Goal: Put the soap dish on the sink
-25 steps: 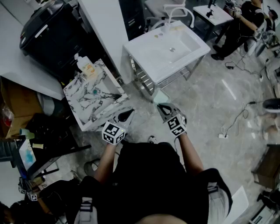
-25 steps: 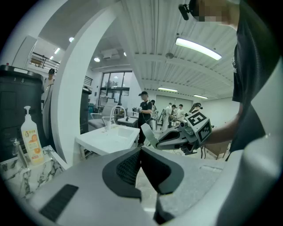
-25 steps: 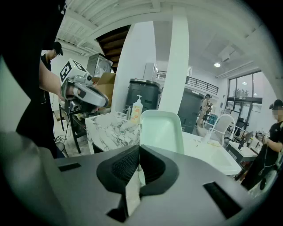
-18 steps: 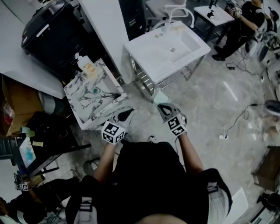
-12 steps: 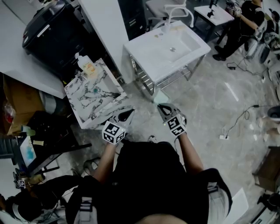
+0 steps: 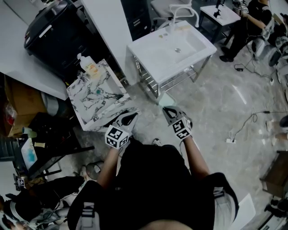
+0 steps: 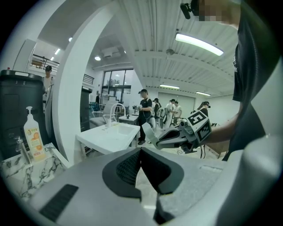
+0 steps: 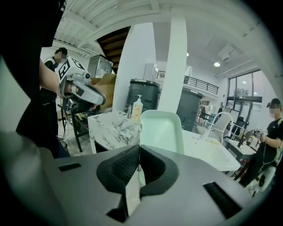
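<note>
The soap dish (image 8: 161,130) is a pale green rectangular tray; my right gripper (image 8: 139,150) is shut on its near edge and holds it upright. In the head view the soap dish (image 6: 164,99) sticks out ahead of the right gripper (image 6: 168,110), over the floor, short of the white sink (image 6: 171,49). The sink (image 8: 212,152) lies beyond and to the right of the dish, with a curved tap (image 6: 182,10) at its back. My left gripper (image 6: 133,115) is shut with nothing in it, beside the marble table. In the left gripper view, the left gripper (image 7: 141,152) faces the sink (image 7: 110,134).
A marble-topped table (image 6: 96,96) stands at the left with a soap pump bottle (image 6: 90,66) on it. Behind it is a large black bin (image 6: 54,31). A white pillar (image 6: 105,22) rises between table and sink. Cables (image 6: 245,121) trail on the floor at the right.
Both grippers and the soap dish hold their places. The view has drifted slightly, and a person at the lower left has shifted.
</note>
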